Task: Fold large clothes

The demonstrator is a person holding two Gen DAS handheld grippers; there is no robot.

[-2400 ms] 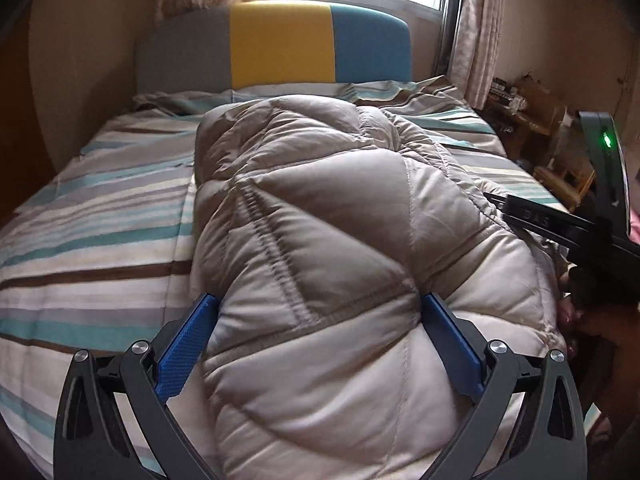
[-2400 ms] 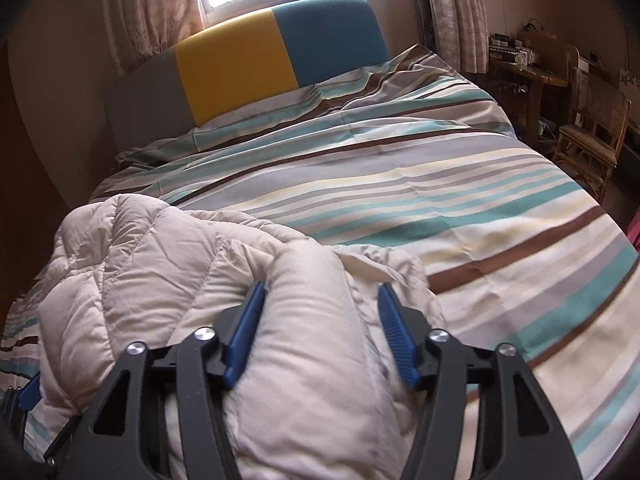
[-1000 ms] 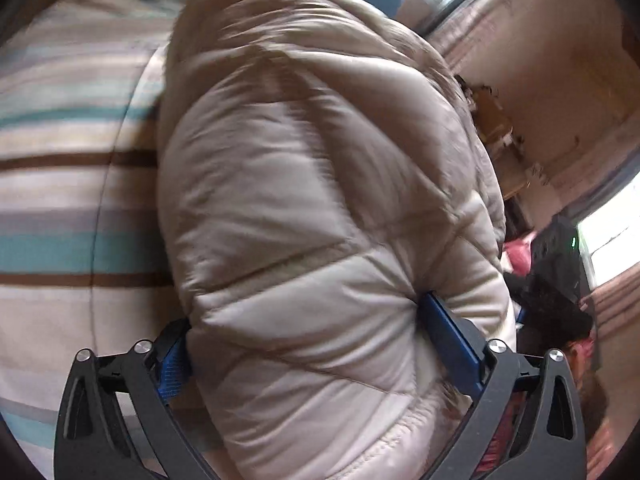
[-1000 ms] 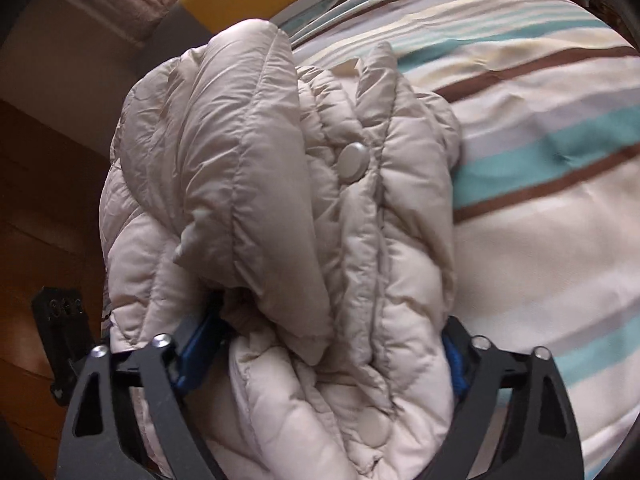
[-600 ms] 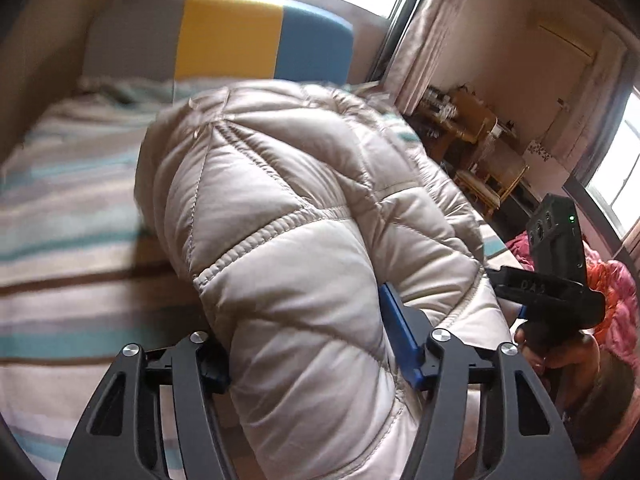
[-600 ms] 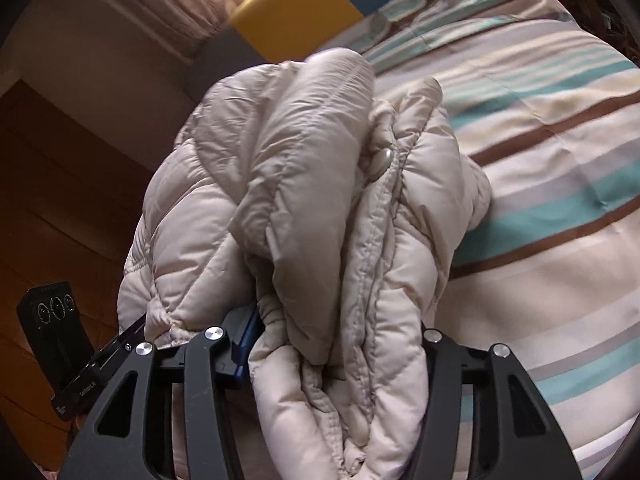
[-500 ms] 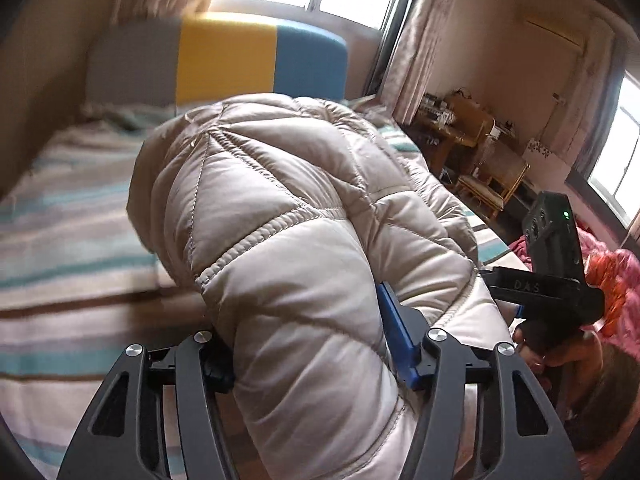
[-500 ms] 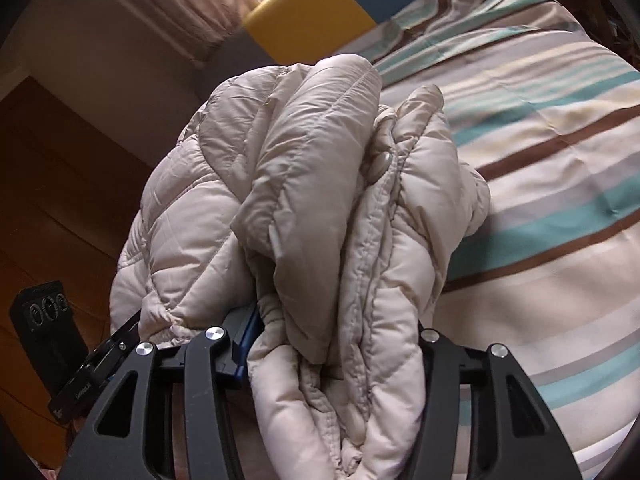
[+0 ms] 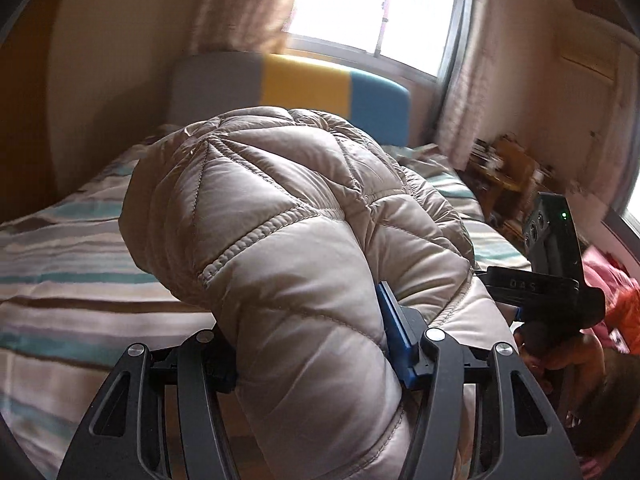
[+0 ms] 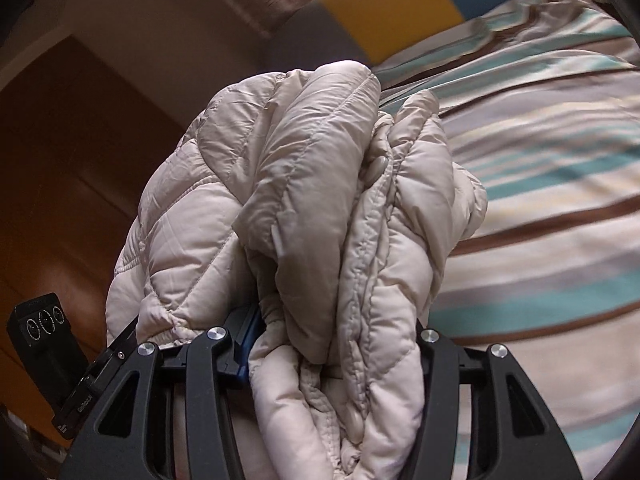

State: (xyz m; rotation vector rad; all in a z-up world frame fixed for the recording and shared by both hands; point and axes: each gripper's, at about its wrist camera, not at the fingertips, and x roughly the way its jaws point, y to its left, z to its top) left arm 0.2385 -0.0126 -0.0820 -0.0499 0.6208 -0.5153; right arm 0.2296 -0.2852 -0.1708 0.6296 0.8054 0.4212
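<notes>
A beige quilted puffer jacket [image 9: 288, 240] is bunched into a thick folded bundle and held up above the striped bed [image 9: 60, 264]. My left gripper [image 9: 308, 344] is shut on one end of the bundle. My right gripper [image 10: 332, 340] is shut on the other end of the jacket [image 10: 304, 200], where the snap-button edge shows. The right gripper's body [image 9: 552, 264] shows at the right of the left wrist view. The left gripper's body [image 10: 48, 344] shows at the lower left of the right wrist view. The fingertips are hidden in the fabric.
The bed has a grey, yellow and blue headboard [image 9: 304, 84] under a curtained window [image 9: 376, 12]. Wooden furniture [image 9: 508, 168] stands to the right of the bed. A dark wooden wardrobe [image 10: 60, 184] stands to the left. Pink and orange cloth [image 9: 612, 308] lies at the far right.
Both grippers have closed tighter on the jacket and lifted it off the bed. The bundle now hangs higher and both views tilt upward toward the window and headboard.
</notes>
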